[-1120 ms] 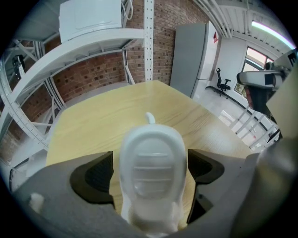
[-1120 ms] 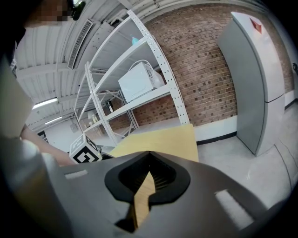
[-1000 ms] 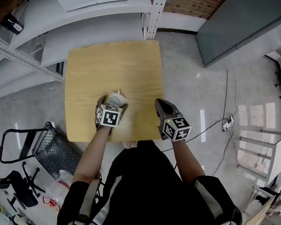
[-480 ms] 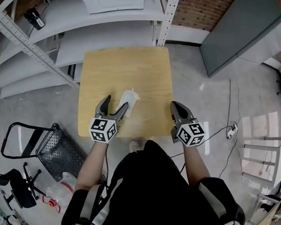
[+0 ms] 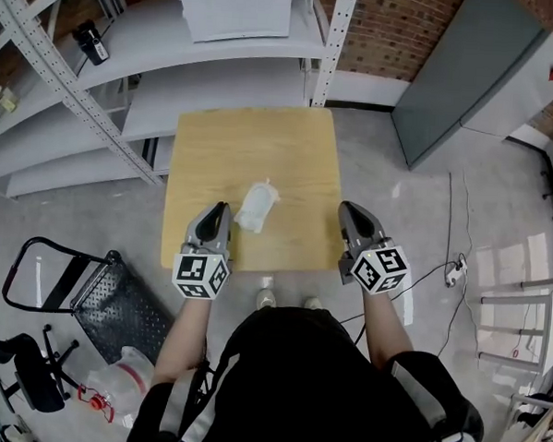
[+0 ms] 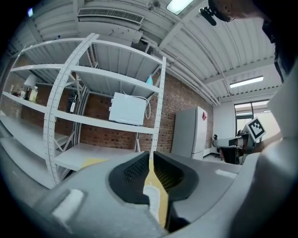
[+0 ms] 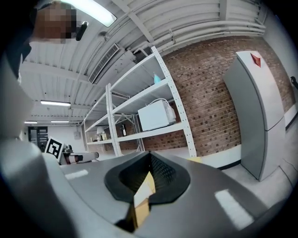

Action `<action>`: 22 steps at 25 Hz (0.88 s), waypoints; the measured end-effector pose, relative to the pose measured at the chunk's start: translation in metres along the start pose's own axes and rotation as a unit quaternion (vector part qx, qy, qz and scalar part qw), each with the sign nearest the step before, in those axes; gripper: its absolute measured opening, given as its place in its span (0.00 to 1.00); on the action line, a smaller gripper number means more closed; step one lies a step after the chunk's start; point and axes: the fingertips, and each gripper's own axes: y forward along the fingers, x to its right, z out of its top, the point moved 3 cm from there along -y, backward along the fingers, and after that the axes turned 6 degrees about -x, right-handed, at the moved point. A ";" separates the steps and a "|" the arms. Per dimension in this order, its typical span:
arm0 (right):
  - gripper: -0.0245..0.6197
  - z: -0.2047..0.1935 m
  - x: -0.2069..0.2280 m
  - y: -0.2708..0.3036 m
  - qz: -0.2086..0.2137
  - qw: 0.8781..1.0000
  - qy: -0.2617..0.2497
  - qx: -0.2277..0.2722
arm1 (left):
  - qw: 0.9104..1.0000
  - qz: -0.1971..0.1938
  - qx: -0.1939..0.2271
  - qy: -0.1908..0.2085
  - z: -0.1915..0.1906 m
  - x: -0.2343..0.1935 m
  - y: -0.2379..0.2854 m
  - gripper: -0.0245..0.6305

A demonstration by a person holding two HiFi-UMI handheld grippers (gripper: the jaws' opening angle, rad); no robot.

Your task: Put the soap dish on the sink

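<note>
We hold our left gripper with its jaws closing on nothing, our right gripper pinched together and empty, the soap dish on the table just ahead of the left tips, toward the right gripper.

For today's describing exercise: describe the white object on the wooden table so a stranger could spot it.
Find the square wooden table before the grey shelving. Toward its near edge, midway across, lies the soap dish. It alone lies on the tabletop, white against yellow wood.
</note>
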 end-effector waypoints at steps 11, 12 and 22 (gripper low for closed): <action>0.05 0.028 0.031 -0.043 0.032 0.999 -0.011 0.038 | 0.998 0.019 0.052 0.022 0.027 0.069 -0.015 0.04; 0.05 0.030 0.034 -0.048 0.036 0.998 -0.011 0.042 | 0.998 0.020 0.055 0.023 0.028 0.078 -0.015 0.04; 0.05 0.042 0.056 -0.097 0.099 0.993 -0.029 0.062 | 0.995 0.061 0.080 0.014 0.024 0.143 -0.034 0.04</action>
